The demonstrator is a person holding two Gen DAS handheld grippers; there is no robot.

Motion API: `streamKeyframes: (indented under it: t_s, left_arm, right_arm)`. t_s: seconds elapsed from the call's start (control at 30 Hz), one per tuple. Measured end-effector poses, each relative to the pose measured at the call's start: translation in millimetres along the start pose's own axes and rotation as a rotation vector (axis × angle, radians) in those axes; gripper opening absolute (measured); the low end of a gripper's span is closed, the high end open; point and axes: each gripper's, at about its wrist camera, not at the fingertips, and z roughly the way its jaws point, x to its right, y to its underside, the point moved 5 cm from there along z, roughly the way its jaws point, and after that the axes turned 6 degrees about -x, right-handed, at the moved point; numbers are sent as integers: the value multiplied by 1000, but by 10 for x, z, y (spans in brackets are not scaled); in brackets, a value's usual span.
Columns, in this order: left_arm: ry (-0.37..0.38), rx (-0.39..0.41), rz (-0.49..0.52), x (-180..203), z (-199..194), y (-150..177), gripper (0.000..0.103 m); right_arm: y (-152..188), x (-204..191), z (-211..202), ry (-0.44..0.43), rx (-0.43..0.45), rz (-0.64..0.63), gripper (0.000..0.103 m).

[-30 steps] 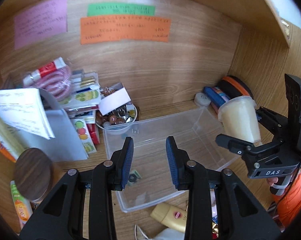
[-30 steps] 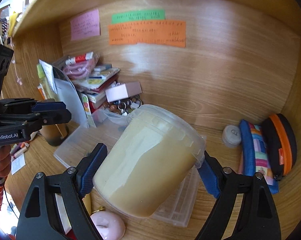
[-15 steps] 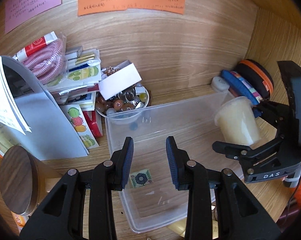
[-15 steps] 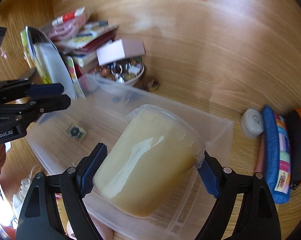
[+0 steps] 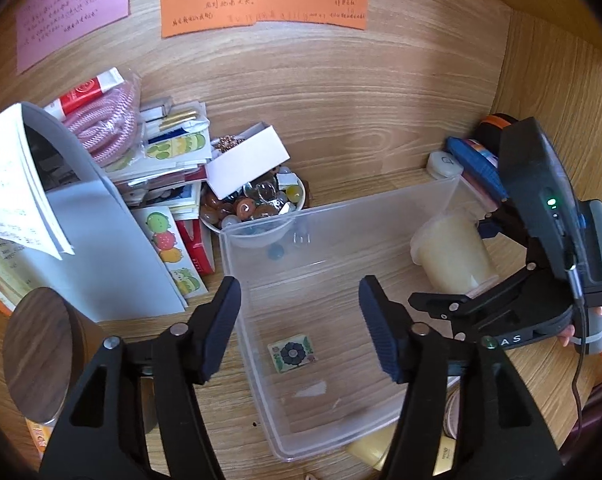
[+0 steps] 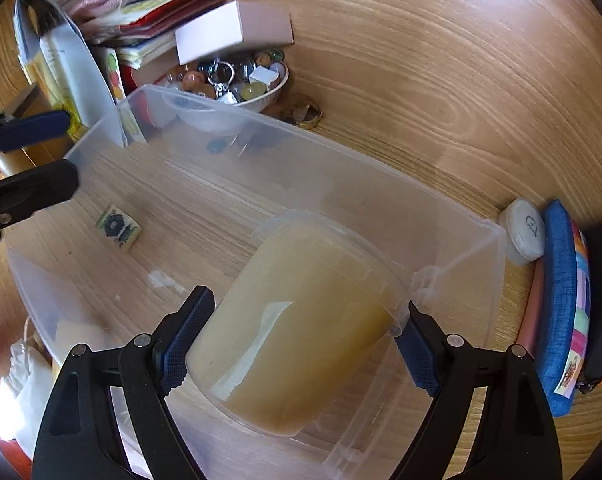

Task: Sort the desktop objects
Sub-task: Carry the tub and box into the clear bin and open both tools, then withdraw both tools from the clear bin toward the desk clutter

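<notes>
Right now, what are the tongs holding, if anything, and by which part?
The right tongs grip the translucent lidded plastic tub of pale yellow stuff across its side walls, over the clear plastic bin. The left tongs are open, holding nothing.

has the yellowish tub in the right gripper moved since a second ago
Yes. The yellowish tub, clamped by the right gripper, has come down into the clear bin; earlier it was up beside the bin's right end.

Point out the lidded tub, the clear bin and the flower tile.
lidded tub [image 6: 301, 312], right wrist view, middle of its side wall.
clear bin [image 5: 257, 320], left wrist view, left wall.
flower tile [image 5: 292, 353], left wrist view, centre of the flower.
</notes>
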Motion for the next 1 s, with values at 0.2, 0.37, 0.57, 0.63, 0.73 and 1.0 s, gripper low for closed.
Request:
streamKeyframes:
  t_s: [0.2, 0.37, 0.57, 0.63, 0.73, 1.0]
  left_arm:
    - [-2, 6, -3, -17, -47, 43, 66]
    - [-1, 14, -8, -27, -103, 88, 68]
    - [2, 29, -11, -18, -202, 103, 71]
    - [-1, 38, -9, -11, -255, 111, 74]
    - [-8, 47, -7, -6, -332, 134, 76]
    - [-14, 72, -30, -22, -580, 260, 91]
  right_arm:
    - [22, 1, 53, 27, -42, 3, 85]
    - [31, 12, -42, 88, -19, -2, 85]
    - [61, 14, -348, 128, 46, -10, 85]
    - [63, 18, -446, 131, 67, -4, 85]
    - [122, -5, -613, 106, 96, 22, 85]
    - [346, -88, -1098, 75, 229, 71, 86]
